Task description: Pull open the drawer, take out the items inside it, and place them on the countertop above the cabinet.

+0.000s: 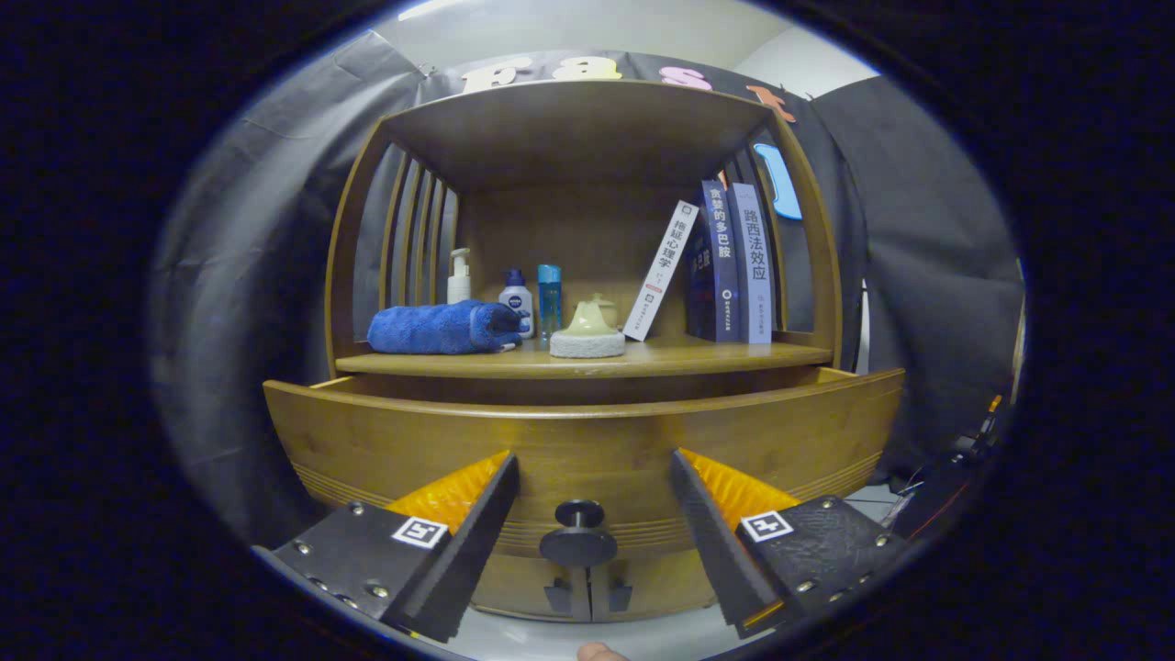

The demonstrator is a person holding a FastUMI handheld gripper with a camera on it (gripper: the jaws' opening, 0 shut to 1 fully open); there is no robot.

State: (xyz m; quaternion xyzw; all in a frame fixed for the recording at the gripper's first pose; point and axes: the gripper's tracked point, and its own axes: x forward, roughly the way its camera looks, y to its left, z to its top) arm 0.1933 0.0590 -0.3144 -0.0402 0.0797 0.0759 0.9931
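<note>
Honey-brown wooden drawer (587,441), black knob (578,537), blue towel (441,328)

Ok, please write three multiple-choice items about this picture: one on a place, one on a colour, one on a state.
1. The round black drawer knob is:
A between the open fingers of the tool
B above them
C left of both

2. The rolled towel is:
A blue
B red
C green

3. The wooden drawer is:
A shut
B pulled partly out
C taken away

Answers:
1. A, one finger stands on each side of it.
2. A, plainly blue.
3. B, its front stands ahead of the wooden countertop.
</note>
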